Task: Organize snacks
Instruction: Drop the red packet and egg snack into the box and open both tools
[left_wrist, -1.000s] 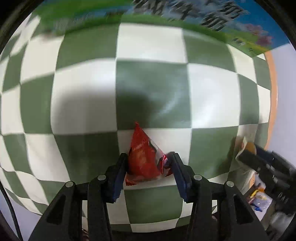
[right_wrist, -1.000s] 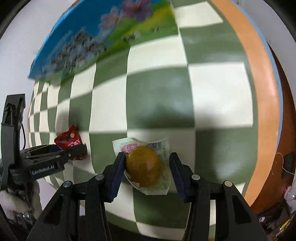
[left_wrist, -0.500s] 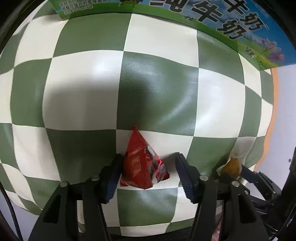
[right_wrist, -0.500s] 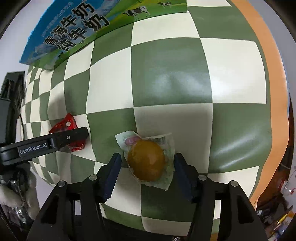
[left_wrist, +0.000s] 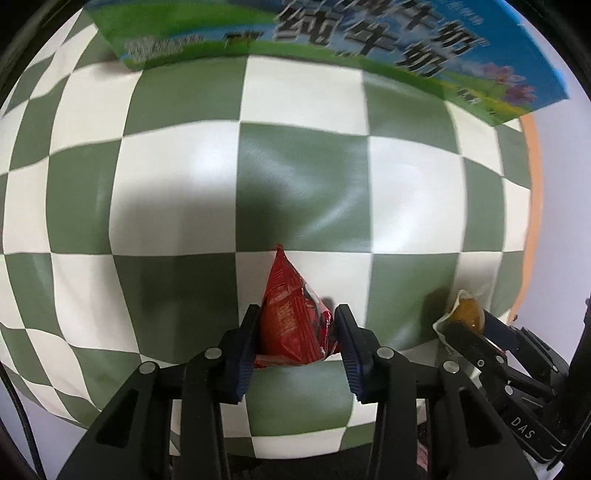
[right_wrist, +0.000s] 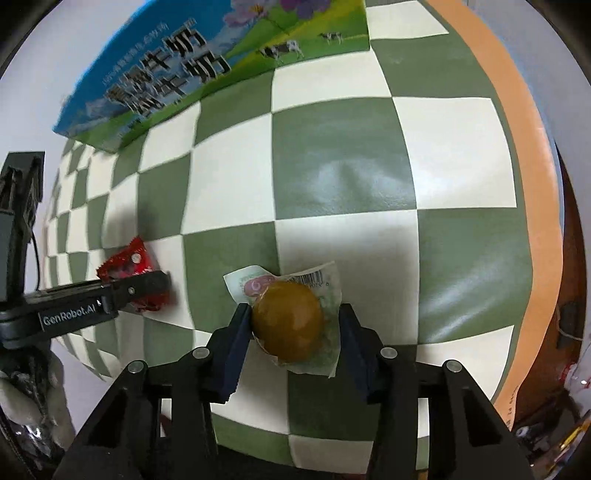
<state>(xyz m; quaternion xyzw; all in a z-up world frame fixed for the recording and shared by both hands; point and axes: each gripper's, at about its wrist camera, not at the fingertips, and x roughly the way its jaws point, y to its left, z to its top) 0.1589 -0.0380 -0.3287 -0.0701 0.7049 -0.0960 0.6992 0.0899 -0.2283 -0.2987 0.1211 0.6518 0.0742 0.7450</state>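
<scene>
Near left on the green-and-white checked tablecloth (left_wrist: 303, 192), the red foil snack packet (left_wrist: 291, 325) is pinched by the left gripper (left_wrist: 295, 345). To its right, the vacuum-packed brown egg (right_wrist: 288, 325) is clamped by the right gripper (right_wrist: 291, 345). Pickup step judged in hand; carriage toward the far blue-green milk carton box (right_wrist: 177, 70) is called for next

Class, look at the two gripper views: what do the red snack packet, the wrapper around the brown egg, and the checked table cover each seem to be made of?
Red snack packet: likely glossy plastic or foil film; it creases sharply with crimped seams.
Egg wrapper: thin clear plastic, printed with a barcode; the brown egg shows through.
Table cover: probably vinyl or faux leather; fine grain, soft sheen, gentle wrinkles.
</scene>
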